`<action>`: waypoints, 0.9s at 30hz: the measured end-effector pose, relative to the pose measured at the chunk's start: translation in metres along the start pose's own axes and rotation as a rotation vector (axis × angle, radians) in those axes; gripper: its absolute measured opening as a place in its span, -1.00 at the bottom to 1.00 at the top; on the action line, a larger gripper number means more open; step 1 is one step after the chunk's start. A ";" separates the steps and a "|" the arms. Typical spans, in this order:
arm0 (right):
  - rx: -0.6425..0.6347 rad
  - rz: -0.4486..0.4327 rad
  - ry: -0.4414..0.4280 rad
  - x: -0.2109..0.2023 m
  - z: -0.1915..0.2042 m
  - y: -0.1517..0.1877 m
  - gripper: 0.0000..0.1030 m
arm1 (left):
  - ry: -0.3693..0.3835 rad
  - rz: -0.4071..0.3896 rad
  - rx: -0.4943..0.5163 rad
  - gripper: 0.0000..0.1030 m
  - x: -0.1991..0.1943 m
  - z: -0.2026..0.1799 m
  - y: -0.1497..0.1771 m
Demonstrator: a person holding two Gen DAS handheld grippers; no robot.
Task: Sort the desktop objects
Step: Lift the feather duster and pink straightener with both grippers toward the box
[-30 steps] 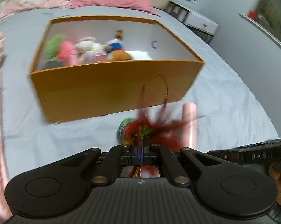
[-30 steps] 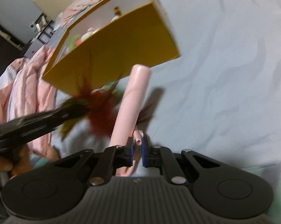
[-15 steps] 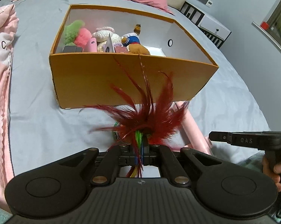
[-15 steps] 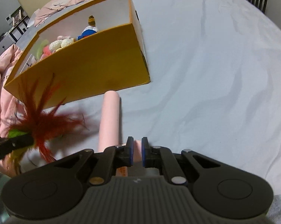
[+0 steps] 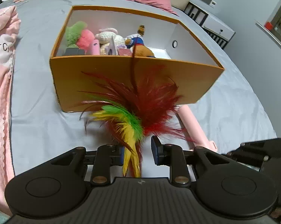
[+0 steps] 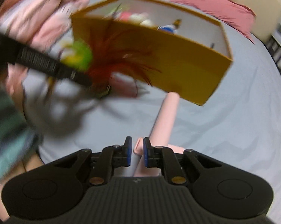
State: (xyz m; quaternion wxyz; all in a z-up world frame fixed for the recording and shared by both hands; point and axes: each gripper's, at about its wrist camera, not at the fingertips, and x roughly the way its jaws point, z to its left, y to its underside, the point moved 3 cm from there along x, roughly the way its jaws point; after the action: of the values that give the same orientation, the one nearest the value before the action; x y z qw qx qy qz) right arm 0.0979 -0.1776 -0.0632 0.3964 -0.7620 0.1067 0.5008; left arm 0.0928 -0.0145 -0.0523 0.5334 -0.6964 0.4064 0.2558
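Left wrist view: left gripper point(image 5: 137, 154) jaws spread wide, the feather toy point(image 5: 140, 110) sitting loose between them, plumes fanning up against the orange box point(image 5: 106, 78) on the bed point(image 5: 37, 130).

Right wrist view, pretty blurry: right gripper point(image 6: 136, 154) jaws pinching the pink tube's point(image 6: 165, 119) tab.

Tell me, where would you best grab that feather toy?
Low on the feather toy, at the narrow base where the yellow and green feathers bunch together, coming from the near side as the left gripper does. The red plumes fan out loosely and would likely slip.
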 end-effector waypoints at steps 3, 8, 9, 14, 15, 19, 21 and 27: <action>-0.113 0.045 0.031 0.009 0.012 0.000 -0.59 | -0.012 -0.007 0.005 -0.15 0.001 0.000 -0.002; -0.349 0.125 0.187 0.028 0.041 0.007 -0.55 | 0.001 -0.032 0.017 0.00 -0.001 -0.003 -0.004; -0.392 0.134 0.221 0.028 0.049 0.010 -0.55 | -0.001 -0.030 0.012 0.00 0.000 -0.002 -0.004; -0.585 0.165 0.391 0.043 0.071 0.026 -0.55 | 0.006 -0.026 -0.008 0.00 0.001 0.002 -0.006; -0.590 0.165 0.410 0.044 0.071 0.027 -0.55 | 0.007 -0.026 -0.008 0.00 0.002 0.002 -0.006; -0.613 0.166 0.504 0.051 0.069 0.028 -0.56 | 0.005 -0.020 0.002 0.00 0.004 0.001 -0.007; -0.620 0.166 0.528 0.053 0.068 0.029 -0.59 | 0.003 -0.023 -0.002 0.00 0.004 0.001 -0.007; -0.570 0.148 0.537 0.050 0.059 0.025 -0.80 | 0.000 -0.044 -0.030 0.00 0.001 0.006 -0.010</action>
State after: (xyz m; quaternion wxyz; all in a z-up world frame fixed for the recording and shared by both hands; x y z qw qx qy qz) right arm 0.0672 -0.1405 -0.1286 0.0900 -0.9355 0.1177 0.3206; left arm 0.1026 -0.0081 -0.0499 0.5284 -0.7130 0.3871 0.2500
